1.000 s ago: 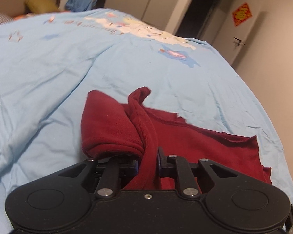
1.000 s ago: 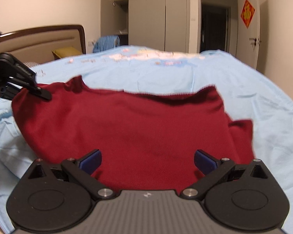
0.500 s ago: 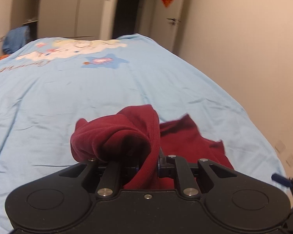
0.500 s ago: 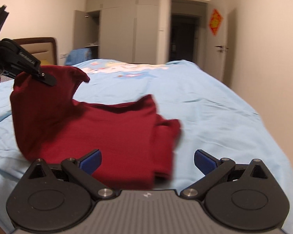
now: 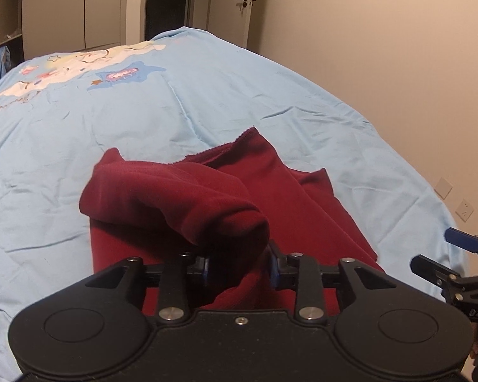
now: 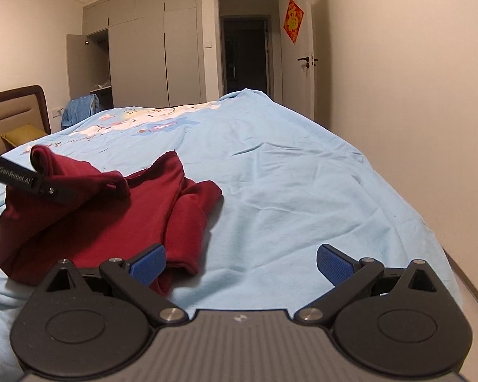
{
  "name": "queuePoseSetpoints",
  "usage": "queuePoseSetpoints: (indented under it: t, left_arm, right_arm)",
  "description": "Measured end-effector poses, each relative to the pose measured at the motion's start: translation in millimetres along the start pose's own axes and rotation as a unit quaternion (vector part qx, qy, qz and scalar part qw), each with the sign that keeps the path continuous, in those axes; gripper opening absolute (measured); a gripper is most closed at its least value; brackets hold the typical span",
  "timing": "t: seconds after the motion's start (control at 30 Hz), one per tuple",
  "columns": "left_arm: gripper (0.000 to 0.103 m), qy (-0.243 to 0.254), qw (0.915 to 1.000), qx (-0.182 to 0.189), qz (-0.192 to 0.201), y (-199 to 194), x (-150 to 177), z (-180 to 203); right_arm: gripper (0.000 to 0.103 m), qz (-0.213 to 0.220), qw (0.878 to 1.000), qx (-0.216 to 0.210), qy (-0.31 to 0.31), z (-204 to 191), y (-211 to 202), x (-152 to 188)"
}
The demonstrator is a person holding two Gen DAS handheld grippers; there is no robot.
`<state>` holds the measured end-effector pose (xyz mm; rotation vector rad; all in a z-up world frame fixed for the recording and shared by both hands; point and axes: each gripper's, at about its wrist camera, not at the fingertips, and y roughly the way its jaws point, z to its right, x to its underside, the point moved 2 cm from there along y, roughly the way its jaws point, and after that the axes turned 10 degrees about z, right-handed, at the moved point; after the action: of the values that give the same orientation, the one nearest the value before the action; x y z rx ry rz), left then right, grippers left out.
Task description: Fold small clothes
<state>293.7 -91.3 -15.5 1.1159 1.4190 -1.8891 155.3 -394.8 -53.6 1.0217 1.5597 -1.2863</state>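
A dark red knit garment (image 5: 302, 207) lies on the light blue bed cover (image 5: 207, 95), with one side folded over onto the rest. My left gripper (image 5: 239, 267) hovers low over it; its jaws are opening, and a thick fold of the red cloth still sits between them. In the right wrist view the garment (image 6: 111, 222) lies at the left, with the left gripper (image 6: 52, 191) at its raised edge. My right gripper (image 6: 240, 262) stands wide open over bare cover just right of the garment, its left pad above a sleeve, holding nothing.
The bed's right edge (image 6: 436, 238) drops off towards a beige wall. Behind the bed are grey wardrobes (image 6: 149, 47), a dark doorway (image 6: 245, 57) and a door (image 6: 306, 63). A headboard (image 6: 12, 111), a yellow pillow (image 6: 22, 135) and blue clothes (image 6: 79, 108) sit at the far left.
The left gripper carried the garment's edge to the right over the rest and its jaws have parted. The right gripper slid right off the garment, staying open.
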Motion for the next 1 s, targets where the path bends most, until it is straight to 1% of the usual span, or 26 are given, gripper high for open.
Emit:
queuePoseSetpoints:
  t: [0.07, 0.1, 0.13, 0.17, 0.23, 0.37, 0.43, 0.63, 0.73, 0.8, 0.87, 1.0]
  left_arm:
    - [0.047, -0.003, 0.9999, 0.011, 0.000, -5, 5, -1]
    - [0.054, -0.004, 0.9999, 0.015, 0.001, -7, 8, 0]
    - [0.058, -0.006, 0.9998, 0.020, 0.007, -12, 11, 0]
    - [0.060, -0.008, 0.9995, 0.027, 0.015, -17, 14, 1]
    - [0.069, -0.009, 0.9989, 0.035, 0.029, -27, 22, 1]
    - [0.074, 0.015, 0.9981, 0.024, 0.054, -47, 35, 2]
    - [0.082, 0.026, 0.9977, 0.011, 0.062, -54, 41, 1]
    - [0.082, 0.029, 0.9981, -0.015, 0.052, -56, 54, -8]
    - [0.082, 0.035, 0.9975, -0.014, 0.060, -56, 55, -8]
    - [0.080, 0.045, 0.9970, -0.013, 0.061, -55, 56, -6]
    - [0.078, 0.053, 0.9965, -0.010, 0.064, -54, 57, -4]
    - [0.073, 0.066, 0.9953, -0.009, 0.070, -51, 59, 1]
  right_arm:
    - [0.103, -0.002, 1.000, -0.004, 0.014, -1, 2, 0]
    - [0.103, -0.003, 1.000, -0.007, 0.020, -1, 3, -1]
    - [0.103, -0.003, 1.000, -0.009, 0.024, -1, 4, -1]
    - [0.103, -0.004, 1.000, -0.011, 0.024, -2, 5, -2]
    - [0.103, -0.005, 1.000, -0.016, 0.018, -5, 7, -4]
    - [0.103, -0.009, 0.999, -0.038, 0.016, -13, 13, -7]
    - [0.103, -0.011, 0.998, -0.055, 0.023, -17, 19, -11]
    - [0.103, -0.023, 0.993, -0.110, 0.031, -39, 41, -22]
    - [0.103, -0.024, 0.988, -0.145, 0.042, -54, 53, -30]
    - [0.103, -0.031, 0.982, -0.178, 0.056, -63, 63, -35]
    - [0.103, -0.051, 0.974, -0.211, 0.070, -72, 78, -38]
    - [0.103, -0.085, 0.961, -0.244, 0.096, -85, 111, -43]
